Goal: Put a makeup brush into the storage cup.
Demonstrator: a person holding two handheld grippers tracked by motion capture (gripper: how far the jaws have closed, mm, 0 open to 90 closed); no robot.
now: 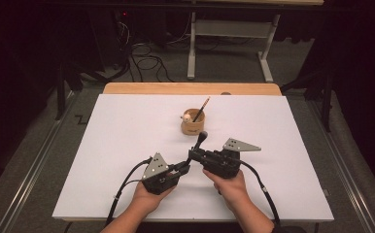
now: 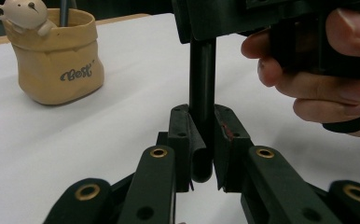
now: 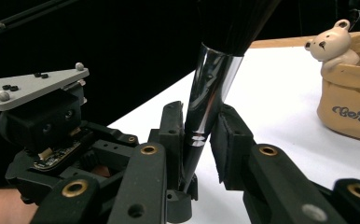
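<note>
While both grippers meet over the white table (image 1: 127, 145), a makeup brush (image 3: 215, 79) is held upright between them: its black handle is clamped by the left gripper (image 2: 201, 149), its chrome ferrule by the right gripper (image 3: 201, 135). Just beyond, a bear-topped holder (image 1: 192, 122) is seen.

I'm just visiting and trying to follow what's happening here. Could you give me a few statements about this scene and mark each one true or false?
1. Both claws grip the same black makeup brush with a shiny metal collar. True.
2. The tan pouch-shaped pot with a little bear on its rim lies tipped over. False: it stands upright.
3. A pencil stands in that pot. True.
4. The left claw hangs open with nothing in it. False: it is shut on the brush handle.
5. The right claw rests inside the pot. False: it is apart from it.
</note>
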